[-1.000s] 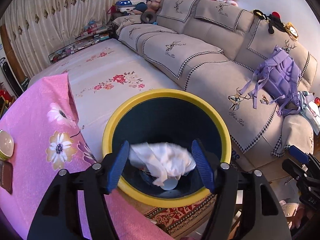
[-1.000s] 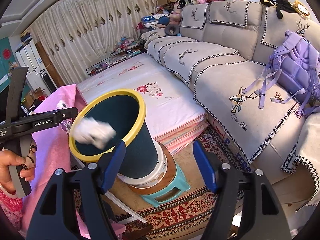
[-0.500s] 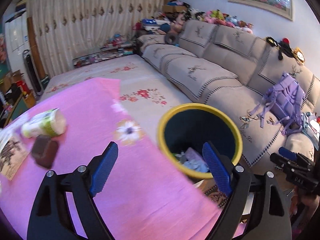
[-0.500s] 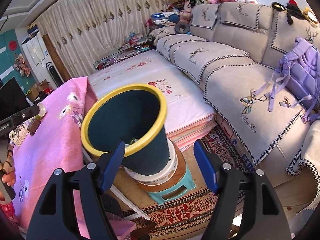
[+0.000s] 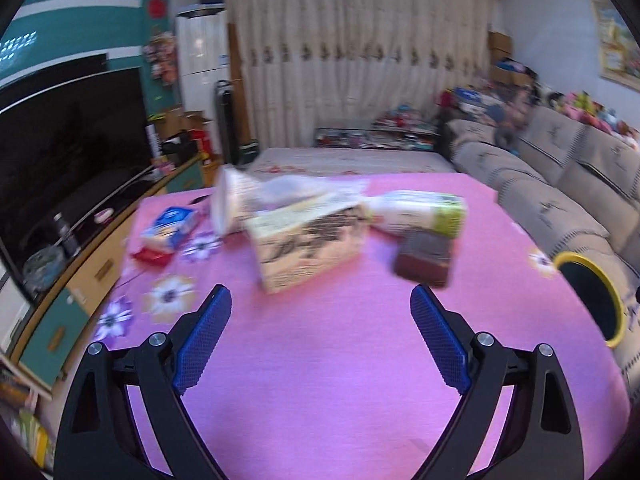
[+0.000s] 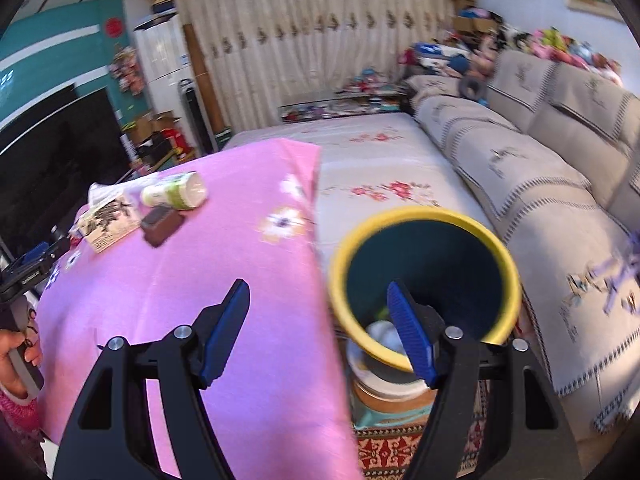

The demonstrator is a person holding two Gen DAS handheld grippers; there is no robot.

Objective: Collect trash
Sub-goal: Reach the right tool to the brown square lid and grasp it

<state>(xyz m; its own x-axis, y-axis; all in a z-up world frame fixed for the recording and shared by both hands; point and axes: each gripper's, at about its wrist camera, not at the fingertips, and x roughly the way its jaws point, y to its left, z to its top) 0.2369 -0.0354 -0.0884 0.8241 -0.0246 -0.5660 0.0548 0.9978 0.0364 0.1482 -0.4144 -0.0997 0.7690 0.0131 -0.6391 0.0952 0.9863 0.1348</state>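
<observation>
Pink floral tablecloth (image 5: 360, 360) carries my remaining trash: paper box (image 5: 308, 246), lying bottle (image 5: 420, 212), brown block (image 5: 422, 258). I hold left gripper (image 5: 320, 336) spread, empty, above it; right gripper (image 6: 318, 328) spread, empty, beside yellow-rimmed bin (image 6: 424, 216); sofa (image 6: 540, 184) behind

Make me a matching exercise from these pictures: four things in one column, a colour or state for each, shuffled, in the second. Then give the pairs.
Things
1. bin
2. bottle
3. tablecloth
4. left gripper

Colour or state
A. pink with flowers
B. open and empty
C. lying on its side
D. yellow rim, dark inside

Pairs: 1-D, 2-C, 3-A, 4-B
</observation>
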